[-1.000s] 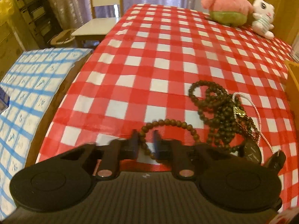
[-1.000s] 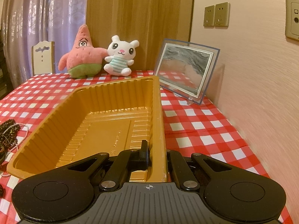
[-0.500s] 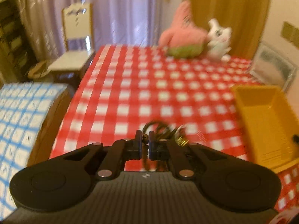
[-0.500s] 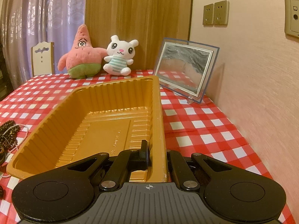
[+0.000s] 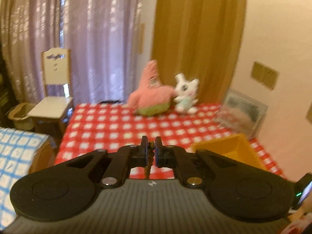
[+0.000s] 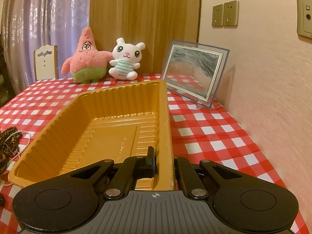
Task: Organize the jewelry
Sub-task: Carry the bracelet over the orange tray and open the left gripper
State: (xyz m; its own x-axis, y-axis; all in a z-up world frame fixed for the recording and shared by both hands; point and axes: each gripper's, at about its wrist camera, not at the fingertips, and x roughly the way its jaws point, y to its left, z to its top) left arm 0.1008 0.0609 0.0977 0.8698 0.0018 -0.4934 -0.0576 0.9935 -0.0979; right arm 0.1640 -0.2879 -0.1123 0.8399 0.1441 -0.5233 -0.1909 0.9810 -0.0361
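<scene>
Our left gripper (image 5: 150, 144) pinches a brown bead bracelet (image 5: 149, 159) between its fingers; the strand hangs below them, its lower part hidden behind the gripper body, and the blur leaves the beads hard to make out. Our right gripper (image 6: 163, 157) clamps the near right rim of the gold plastic tray (image 6: 109, 128), the right finger hidden behind the wall. Left of the tray, a pile of dark beads (image 6: 9, 140) is cut off by the frame edge. Bare checkered tablecloth (image 6: 210, 136) stretches far toward the plush starfish (image 6: 85, 58) and bunny (image 6: 125, 58).
</scene>
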